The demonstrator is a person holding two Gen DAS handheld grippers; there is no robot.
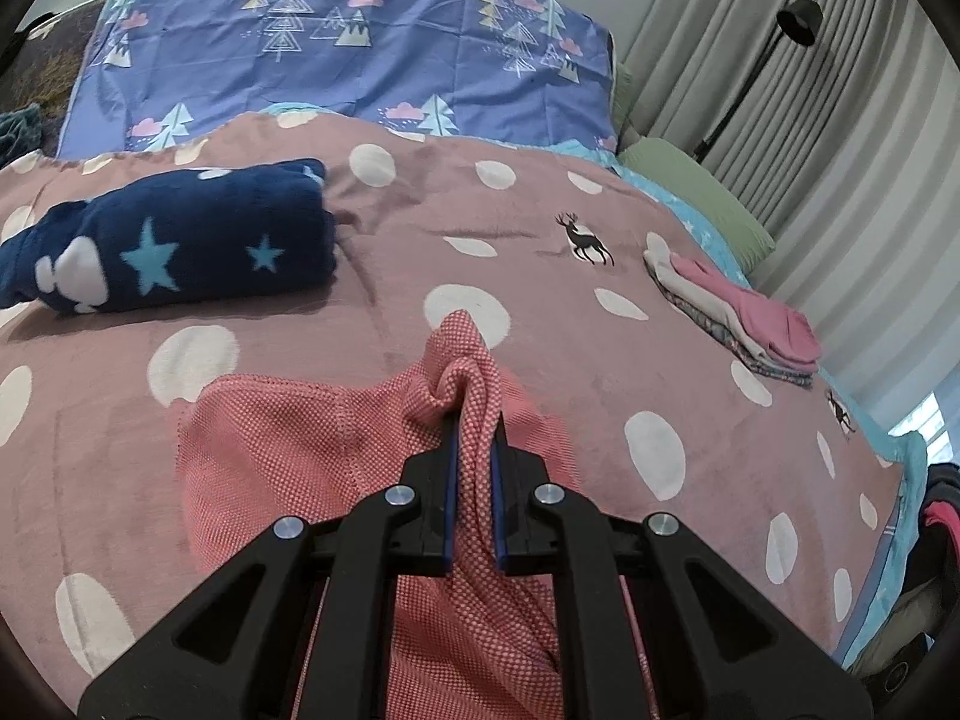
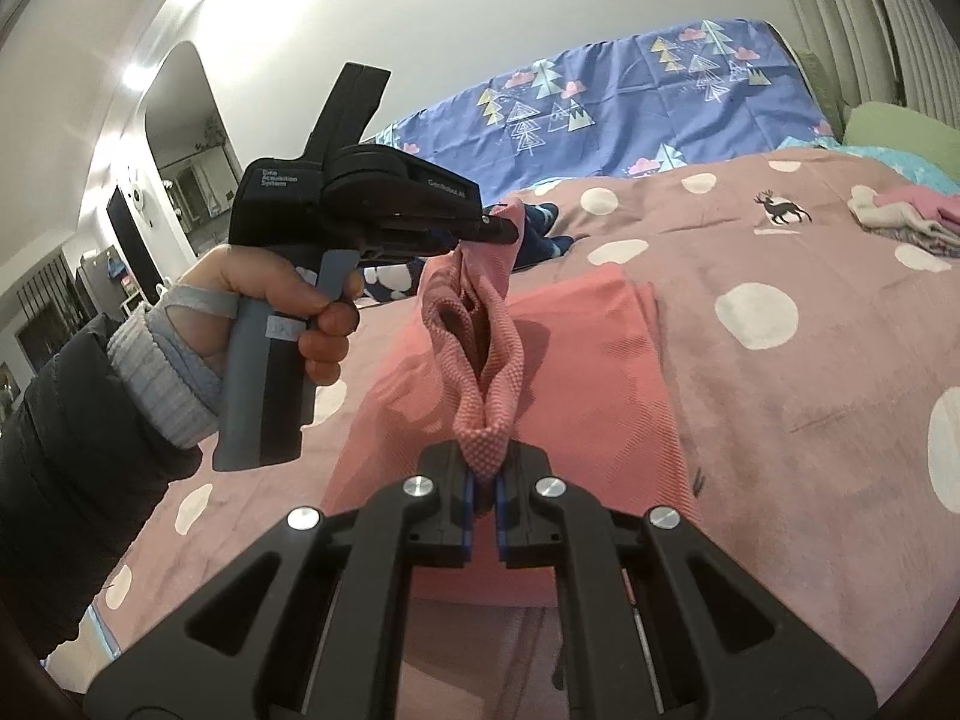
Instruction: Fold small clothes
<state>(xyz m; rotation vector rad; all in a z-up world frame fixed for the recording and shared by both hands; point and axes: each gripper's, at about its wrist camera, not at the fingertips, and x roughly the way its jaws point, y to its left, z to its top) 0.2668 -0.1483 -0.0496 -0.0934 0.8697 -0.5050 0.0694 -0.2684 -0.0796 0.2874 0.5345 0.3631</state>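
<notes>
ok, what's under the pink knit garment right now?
The pink knit garment lies on the mauve polka-dot blanket, one edge lifted by the left claw and right claw. Whatever sits beneath its flat part is covered.

Bed layout

Garment (image 1: pixel 270 468) lies on the bed (image 1: pixel 600 360), near edge. Rolled blanket (image 1: pixel 174 234) sits behind it to the left; folded stack (image 1: pixel 738 324) far right. Pillow (image 1: pixel 360 54) stands behind all, at the head
</notes>
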